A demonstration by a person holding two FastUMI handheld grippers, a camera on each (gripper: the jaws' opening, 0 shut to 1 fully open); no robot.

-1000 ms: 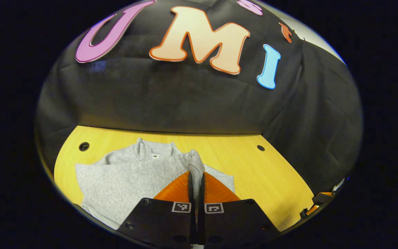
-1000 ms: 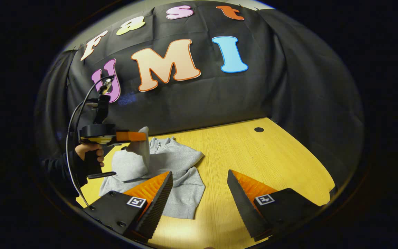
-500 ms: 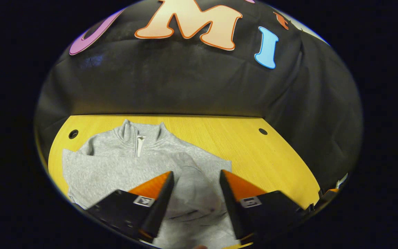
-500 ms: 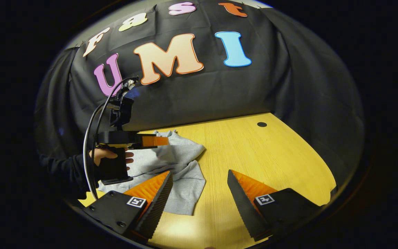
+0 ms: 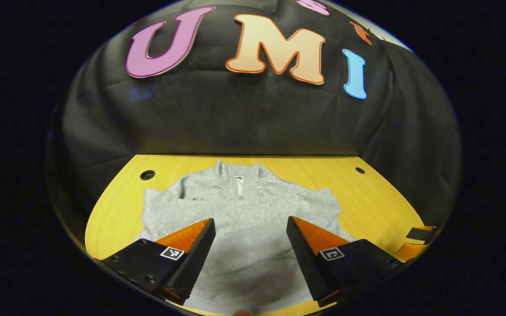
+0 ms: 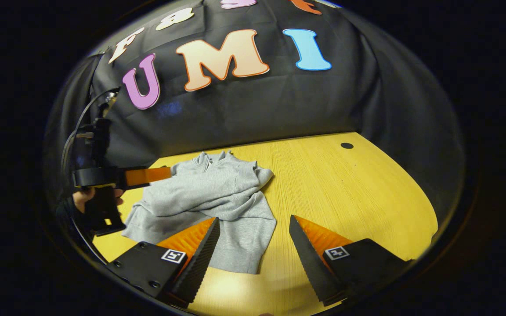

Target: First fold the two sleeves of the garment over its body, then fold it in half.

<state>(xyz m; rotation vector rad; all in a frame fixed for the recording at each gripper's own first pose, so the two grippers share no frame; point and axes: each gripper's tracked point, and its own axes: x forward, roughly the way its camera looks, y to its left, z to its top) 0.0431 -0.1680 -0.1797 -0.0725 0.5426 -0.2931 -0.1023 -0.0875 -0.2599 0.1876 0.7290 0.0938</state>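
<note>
- Dim booth; soft overhead light falls brightest on the yellow counter (image 6: 323, 184).
- Pale glare patch on the counter's near edge in the right gripper view.
- Strong fisheye bending at the edges; focus sharp.

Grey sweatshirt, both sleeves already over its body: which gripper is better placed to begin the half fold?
Probably the left. The left gripper is open directly above the sweatshirt, its hem lying between the fingers. The right gripper is open too, but mostly over bare table beside the sweatshirt's edge.

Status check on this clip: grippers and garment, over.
Left gripper open, holding nothing. Right gripper open, holding nothing. Grey garment on table, sleeves folded over body. Nothing in the way.
</note>
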